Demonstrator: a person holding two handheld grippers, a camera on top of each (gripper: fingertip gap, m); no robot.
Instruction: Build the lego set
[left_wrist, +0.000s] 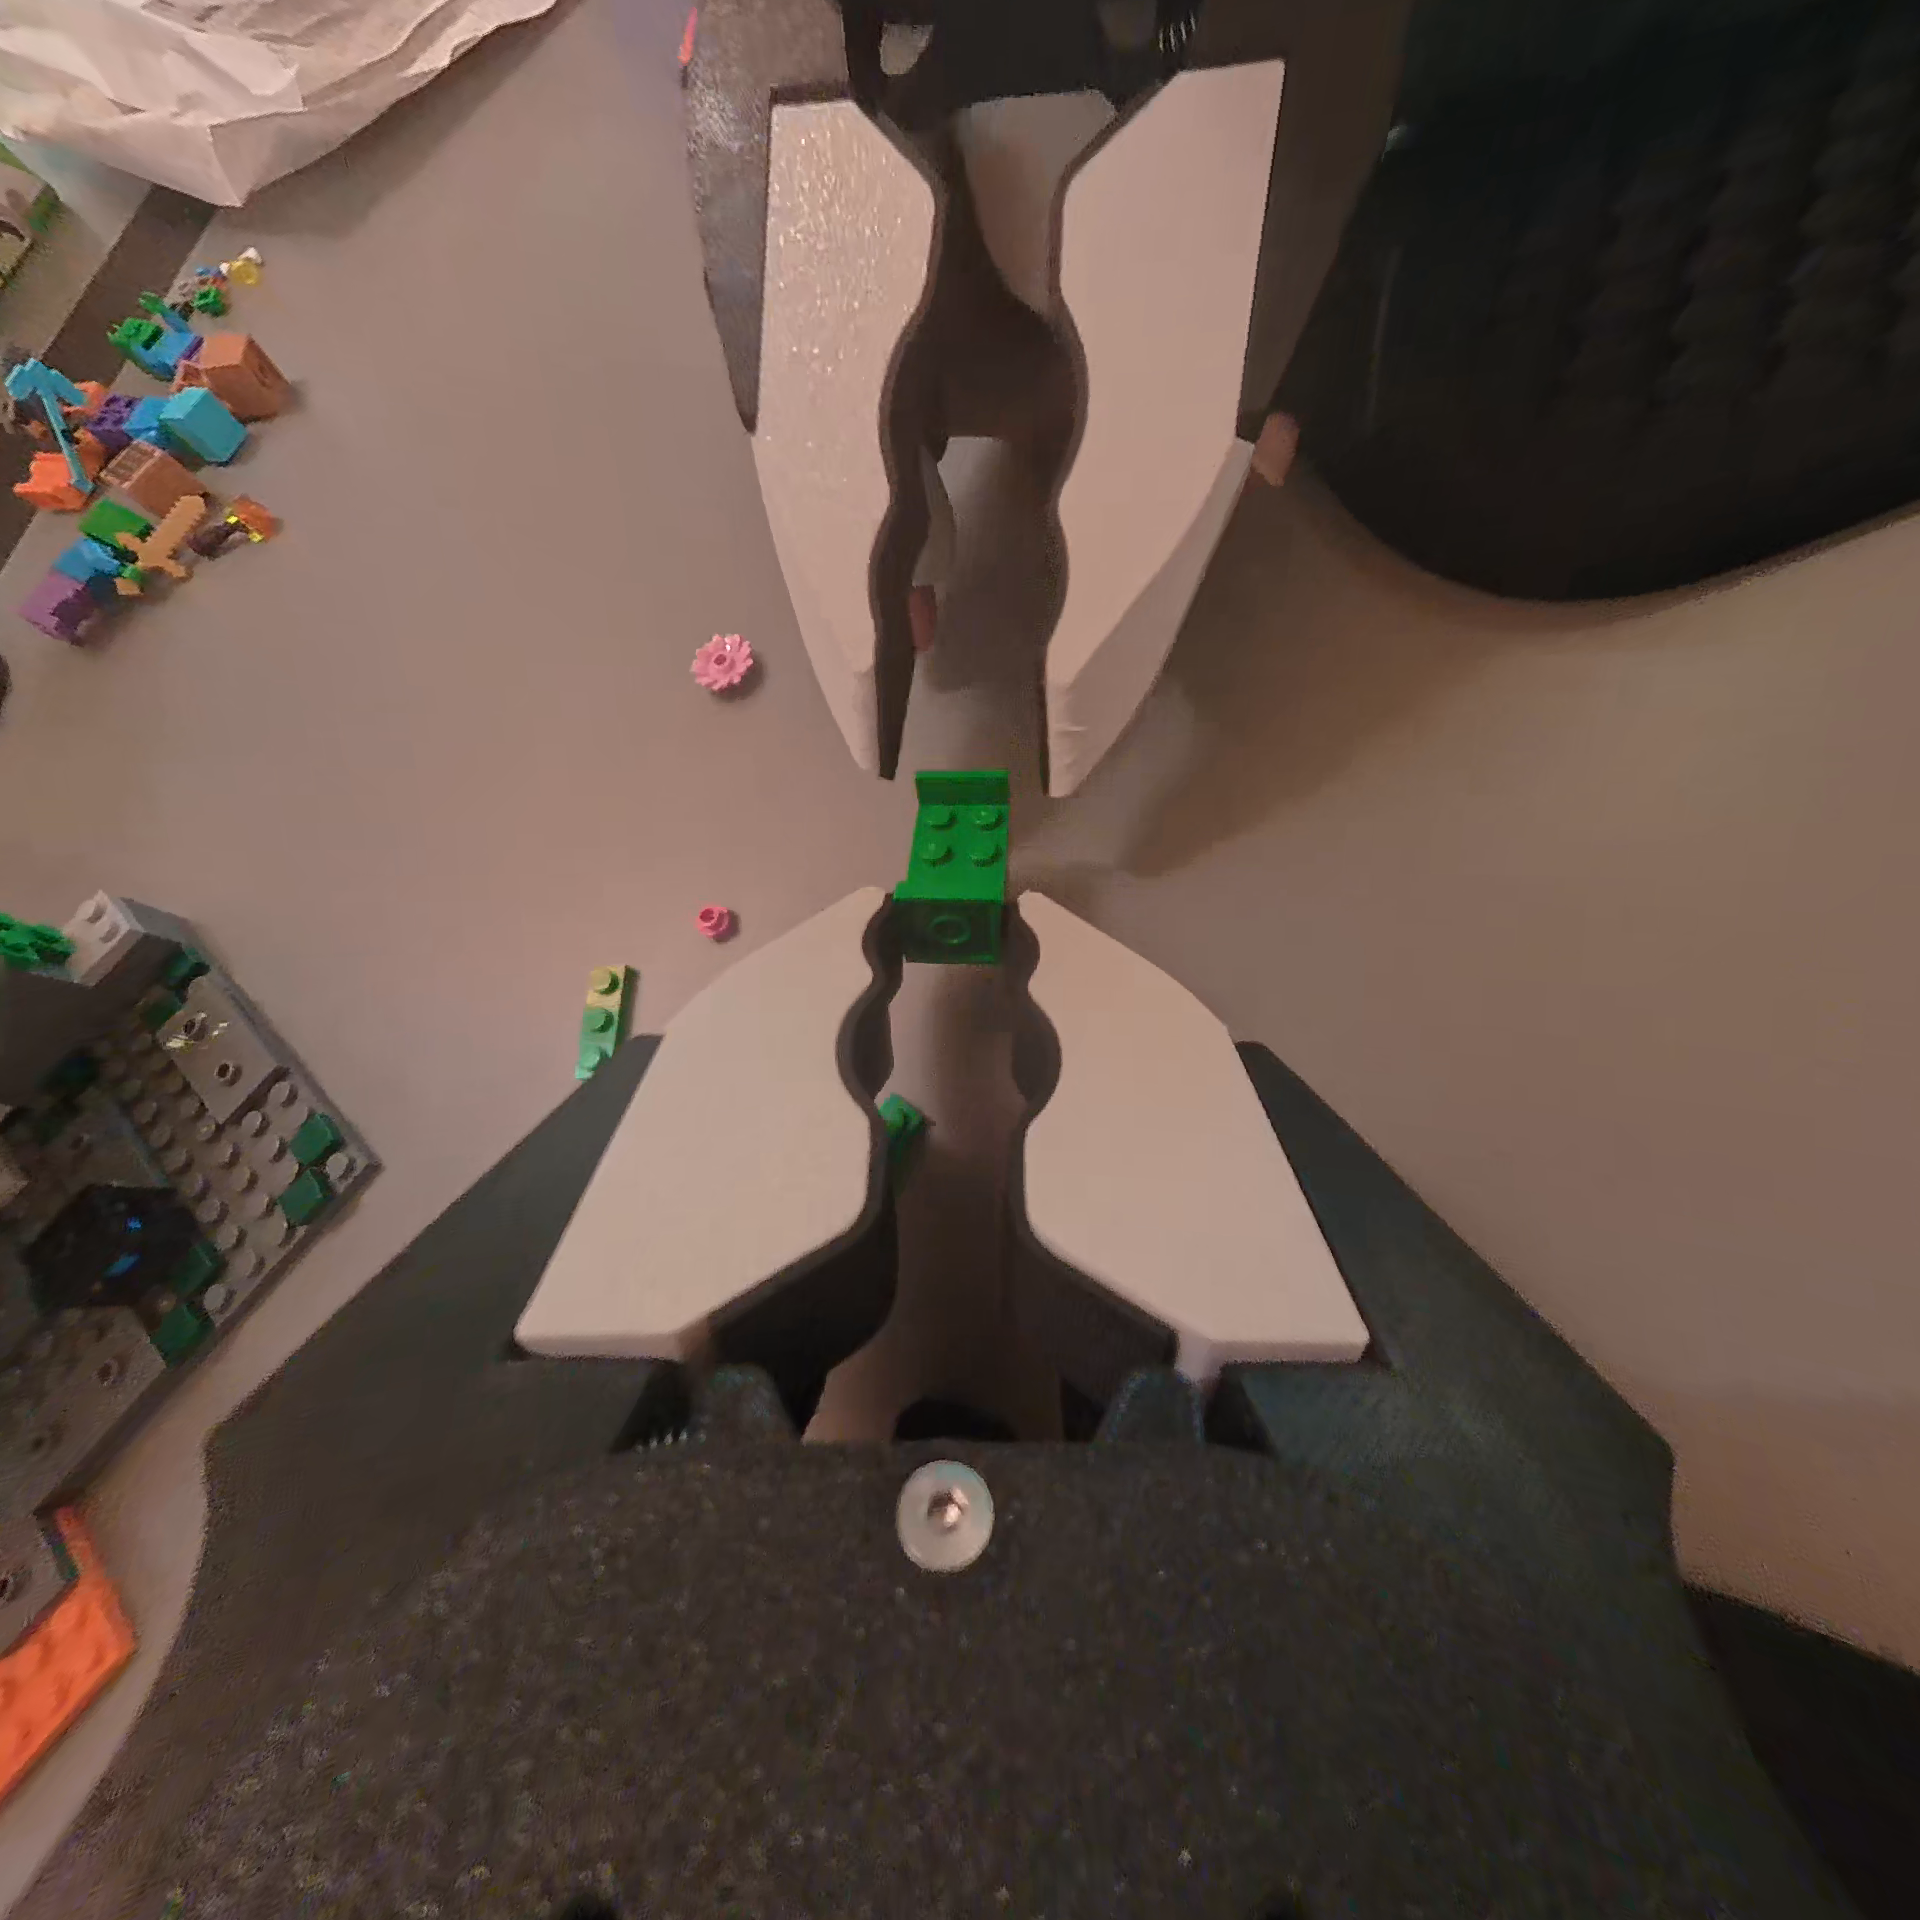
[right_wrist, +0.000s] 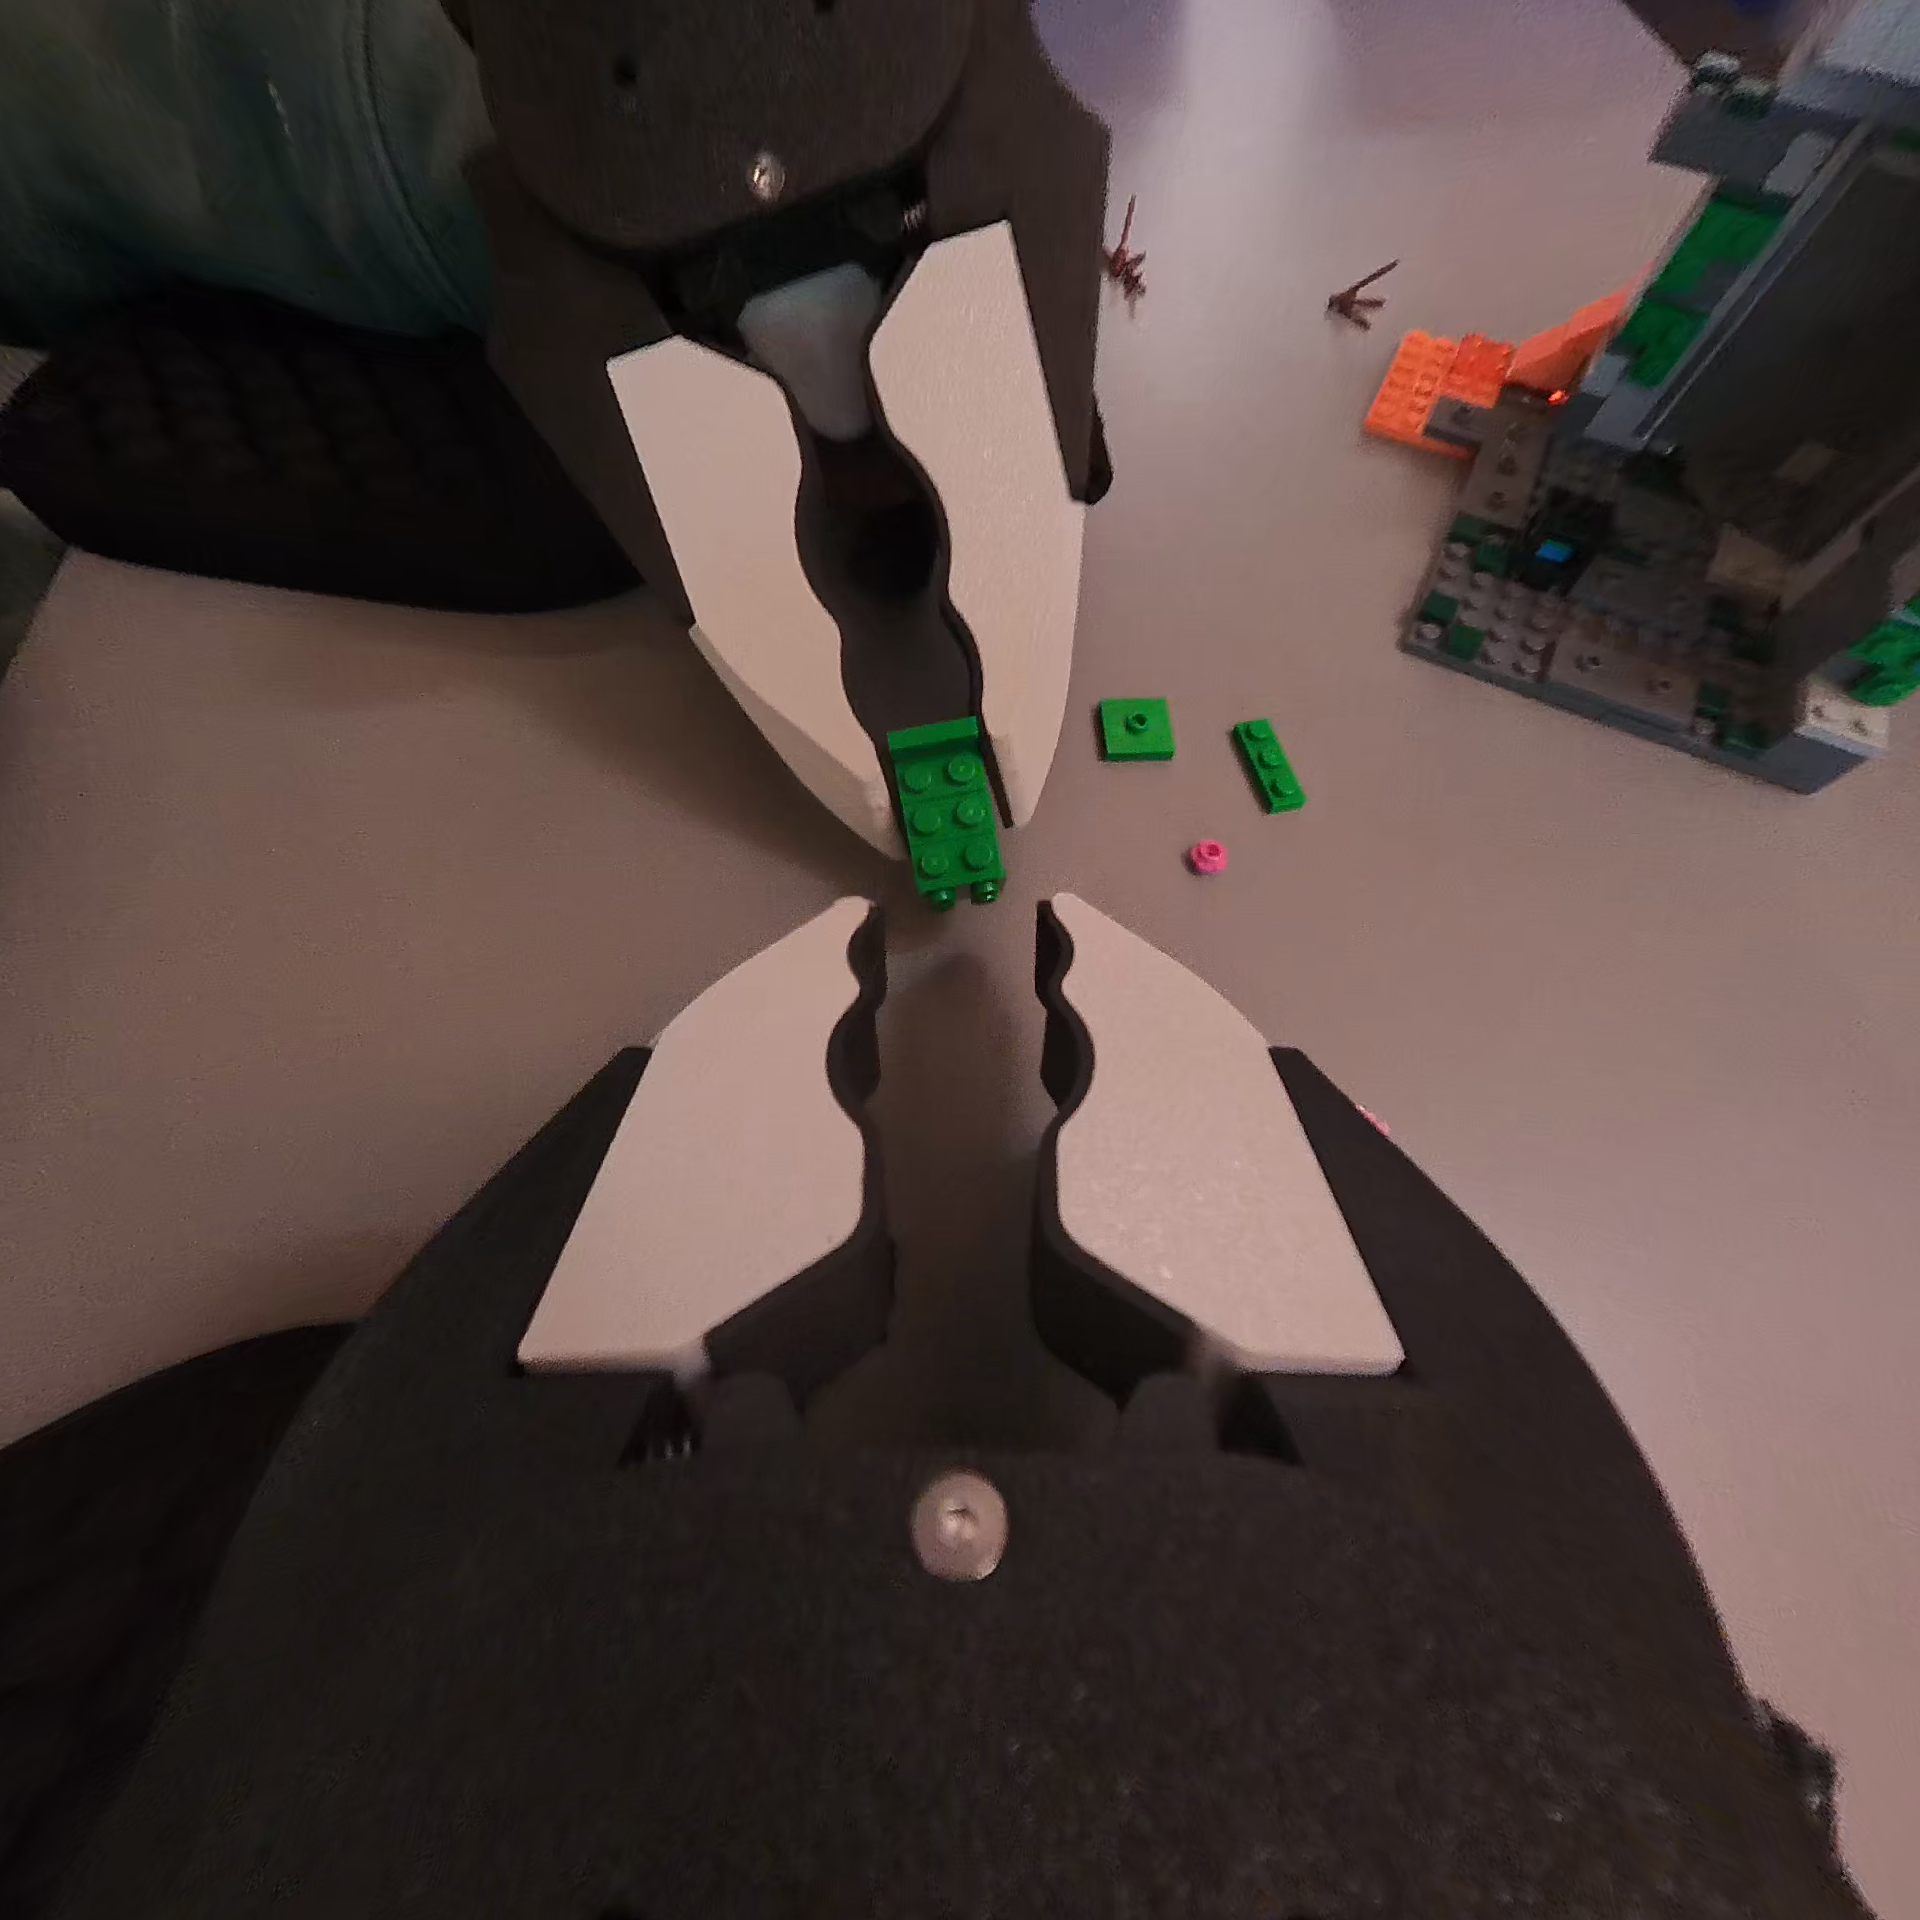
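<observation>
My left gripper (left_wrist: 954, 909) is shut on a green lego piece (left_wrist: 956, 862), a studded plate with an upturned end and a block at the gripped end, held above the grey table (left_wrist: 468, 779). My right gripper (right_wrist: 956, 909) is open and empty, tip to tip with the left gripper (right_wrist: 956, 831). The free end of the green piece (right_wrist: 948, 821) reaches just short of its open jaws. In the left wrist view the right gripper (left_wrist: 966, 774) points down from the top. The part-built grey and green lego structure (left_wrist: 156, 1143) stands at the left, and at the right in the right wrist view (right_wrist: 1662, 520).
On the table lie a green square plate (right_wrist: 1136, 730), a green narrow plate (right_wrist: 1270, 766), a pink stud (right_wrist: 1208, 855), a pink flower (left_wrist: 721, 662) and a green-yellow plate (left_wrist: 603, 1023). A pile of loose coloured pieces (left_wrist: 135, 447) and crumpled paper (left_wrist: 208, 83) lie far left. Dark fabric (left_wrist: 1610, 312) is beside the table. The tips of both grippers are at nearly the same place. The pink stud (right_wrist: 1208, 855) sits 4 cm or so from the ends of my left fingers. Seen from the left wrist view (left_wrist: 711, 918) as well.
</observation>
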